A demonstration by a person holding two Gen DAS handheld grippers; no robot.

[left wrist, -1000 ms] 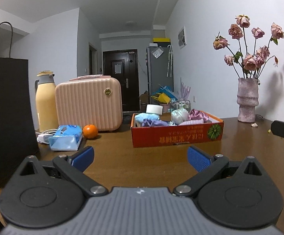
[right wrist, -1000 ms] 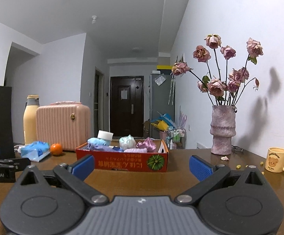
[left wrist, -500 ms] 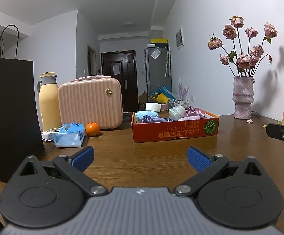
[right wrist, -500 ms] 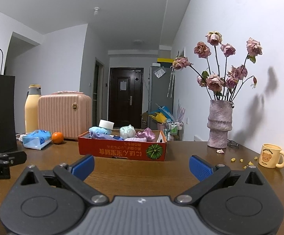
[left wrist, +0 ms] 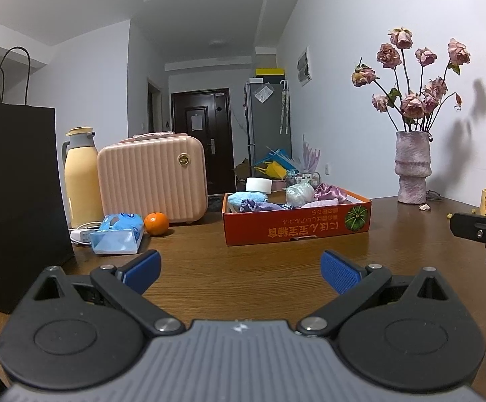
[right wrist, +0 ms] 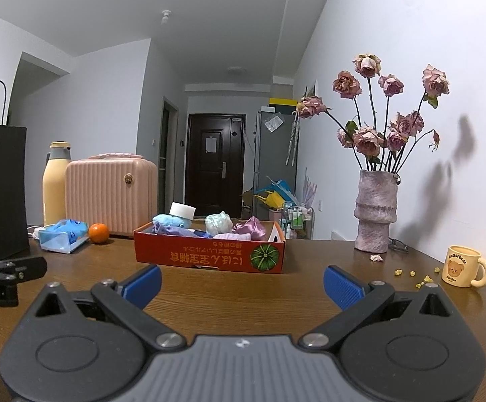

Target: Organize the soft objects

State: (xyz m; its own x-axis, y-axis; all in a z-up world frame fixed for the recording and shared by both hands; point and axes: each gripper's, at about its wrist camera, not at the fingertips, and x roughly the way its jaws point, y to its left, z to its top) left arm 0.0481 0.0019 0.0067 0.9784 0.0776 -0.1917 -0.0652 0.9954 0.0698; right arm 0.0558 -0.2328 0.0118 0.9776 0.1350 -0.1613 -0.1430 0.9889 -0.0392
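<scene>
Both grippers are held lower and farther back over the tabletop (left wrist: 243, 268) than a second ago. The left gripper (left wrist: 240, 269) and right gripper (right wrist: 242, 281) are seen with fingers spread wide, nothing between them. At 12 o'clock, the orange box (right wrist: 209, 258), now smaller in view, is filled with soft objects (right wrist: 218, 222).
</scene>
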